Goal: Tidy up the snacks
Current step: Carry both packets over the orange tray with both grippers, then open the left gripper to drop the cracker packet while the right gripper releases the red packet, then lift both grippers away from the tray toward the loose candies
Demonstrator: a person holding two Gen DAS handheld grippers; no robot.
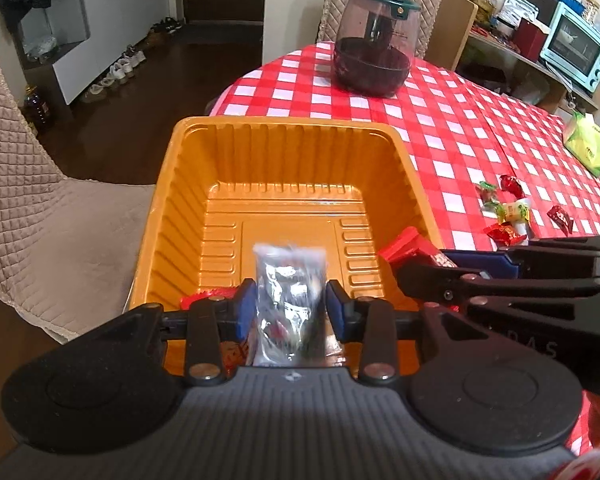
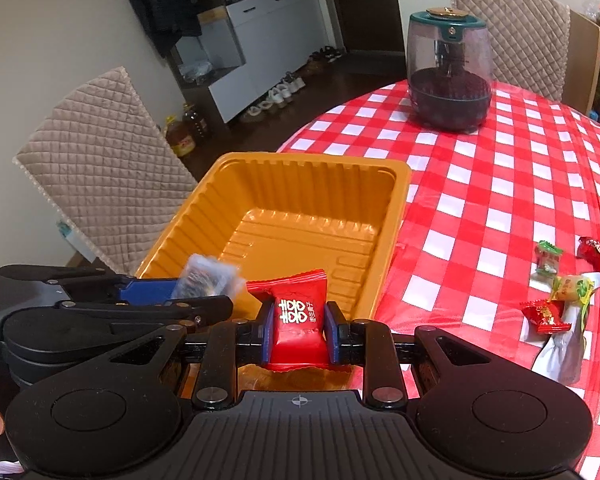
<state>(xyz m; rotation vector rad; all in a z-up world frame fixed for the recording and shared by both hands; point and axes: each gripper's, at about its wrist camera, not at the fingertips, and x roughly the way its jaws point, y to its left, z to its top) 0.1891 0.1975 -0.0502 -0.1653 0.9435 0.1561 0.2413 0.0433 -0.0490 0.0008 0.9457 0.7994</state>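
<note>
Both grippers tilt down over the ribbed orange plastic tray (image 2: 204,216): the left gripper (image 1: 290,312) clamps a silvery foil snack packet (image 1: 288,300), the right gripper (image 2: 298,330) a red wrapped candy (image 2: 298,320) (gold lettering). Crowded so close, they could collide on release, spilling sweets onto the checked tablecloth (image 2: 480,200).

Both wrist cameras look steeply down, close over the orange tray (image 1: 188,184) (image 2: 384,240); the left faces it squarely, the right from its right. Both show the checkered surface (image 1: 452,120) (image 2: 480,200).
</note>
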